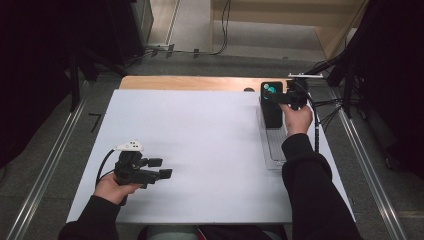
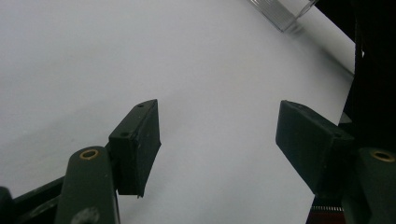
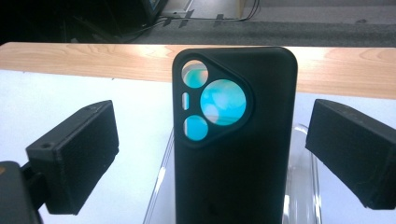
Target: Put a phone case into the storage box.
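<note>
While the phone case stands in its tray, these points hold:

Phone case (image 3: pixel 236 140): black, upright, camera cut-outs at the top, its lower end in the clear tray (image 1: pixel 274 147) near the table's right edge.
Right tool (image 3: pixel 210 158): spread wide, one jaw on each side of the case, neither pad touching it; nothing is pinched.
Left tool (image 2: pixel 217 140): spread, nothing between its jaws, low over the bare white table (image 1: pixel 200 145) at the near left.
Step in hand: judged a release or a fresh grip at the case. Keep the jaws square to its sides and move straight along the tray, so no pad clips an edge and tips it.
Edges: tray walls flank the case closely; the table's right and far edges lie near.
Open room: the broad middle of the table, between the two tools.
</note>
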Demonstrator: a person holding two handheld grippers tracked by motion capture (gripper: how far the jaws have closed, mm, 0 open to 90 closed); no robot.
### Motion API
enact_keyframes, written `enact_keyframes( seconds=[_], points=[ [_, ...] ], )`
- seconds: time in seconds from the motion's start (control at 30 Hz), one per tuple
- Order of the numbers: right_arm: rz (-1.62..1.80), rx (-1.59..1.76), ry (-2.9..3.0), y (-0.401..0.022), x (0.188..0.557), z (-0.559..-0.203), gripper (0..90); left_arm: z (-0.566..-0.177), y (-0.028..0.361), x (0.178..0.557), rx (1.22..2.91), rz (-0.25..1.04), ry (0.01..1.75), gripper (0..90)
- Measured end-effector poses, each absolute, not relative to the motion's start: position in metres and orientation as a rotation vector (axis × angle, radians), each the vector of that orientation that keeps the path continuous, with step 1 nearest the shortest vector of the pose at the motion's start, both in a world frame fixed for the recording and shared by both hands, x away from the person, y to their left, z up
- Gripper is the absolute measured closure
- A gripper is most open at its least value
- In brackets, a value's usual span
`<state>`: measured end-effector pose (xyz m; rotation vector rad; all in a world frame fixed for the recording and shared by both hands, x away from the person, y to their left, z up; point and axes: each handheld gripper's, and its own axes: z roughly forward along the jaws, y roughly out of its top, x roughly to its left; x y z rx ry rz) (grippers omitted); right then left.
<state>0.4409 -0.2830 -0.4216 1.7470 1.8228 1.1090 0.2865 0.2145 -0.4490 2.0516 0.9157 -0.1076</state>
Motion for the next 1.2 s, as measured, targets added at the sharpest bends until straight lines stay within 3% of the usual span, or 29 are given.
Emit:
enact_keyframes(
  seconds=[0.9, 0.97, 1.1, 1.2],
  points=[
    [1.211, 1.603, 2.075, -0.238, 0.412, -0.402, 5.3, -0.45, 0.214, 0.287, 2.056, -0.109, 0.916, 31.0],
    [1.213, 1.591, 2.094, -0.236, 0.409, -0.402, 13.3, -0.45, 0.214, 0.287, 2.054, -0.109, 0.917, 31.0],
    [1.208, 1.569, 2.14, -0.232, 0.406, -0.403, 13.9, -0.45, 0.214, 0.288, 2.05, -0.112, 0.918, 31.0],
    [1.209, 1.543, 2.163, -0.229, 0.402, -0.404, 20.4, -0.45, 0.215, 0.288, 2.048, -0.113, 0.918, 31.0]
  ],
)
